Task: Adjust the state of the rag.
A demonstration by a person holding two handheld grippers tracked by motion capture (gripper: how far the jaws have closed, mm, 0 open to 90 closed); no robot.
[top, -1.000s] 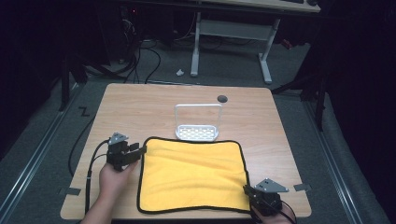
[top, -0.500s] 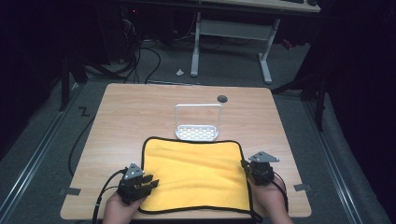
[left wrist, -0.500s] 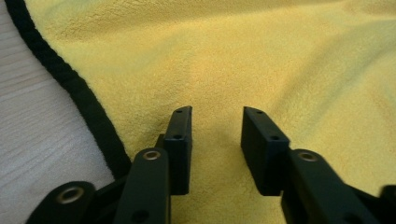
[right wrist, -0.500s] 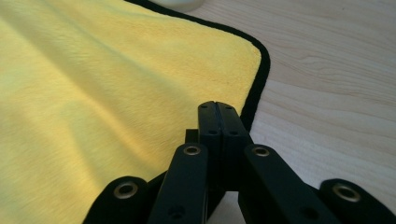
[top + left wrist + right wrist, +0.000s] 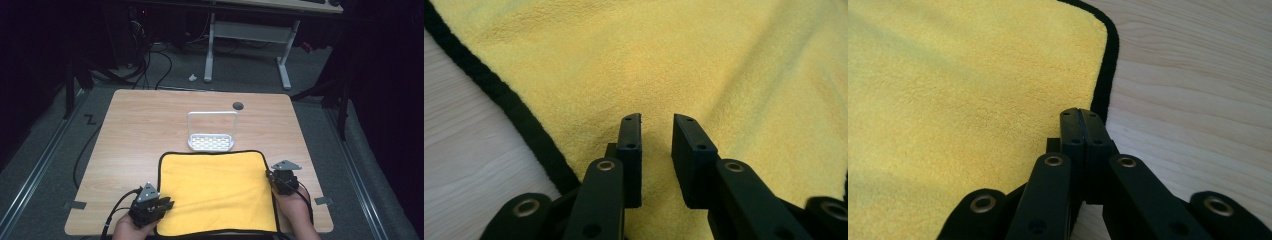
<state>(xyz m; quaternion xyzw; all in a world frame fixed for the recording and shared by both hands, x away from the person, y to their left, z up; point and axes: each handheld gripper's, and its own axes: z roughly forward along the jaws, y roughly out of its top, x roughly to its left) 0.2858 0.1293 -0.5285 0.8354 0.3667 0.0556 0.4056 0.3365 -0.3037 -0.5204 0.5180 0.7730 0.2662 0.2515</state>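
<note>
A yellow cloth (image 5: 215,190) with a black hem lies flat on the near half of the wooden table (image 5: 150,120). My left gripper (image 5: 169,204) sits at the cloth's near left corner and points in over it. In the left gripper view its jaws (image 5: 656,120) stand a narrow gap apart just above the yellow pile (image 5: 674,60). They have just been closing, and nothing is pinched between them. My right gripper (image 5: 272,176) is at the cloth's right edge. Its jaws (image 5: 1082,114) are pressed together, empty, beside the black hem (image 5: 1104,85).
A small white perforated rack (image 5: 211,142) with an upright wire frame stands just beyond the cloth's far edge. A dark round grommet (image 5: 238,105) sits near the table's far side. Bare wood (image 5: 1198,100) lies to the right of the cloth.
My left hand came from the cloth's far left corner down to its near left corner, and its jaws narrowed. My right hand moved from the near right corner up along the right edge.
</note>
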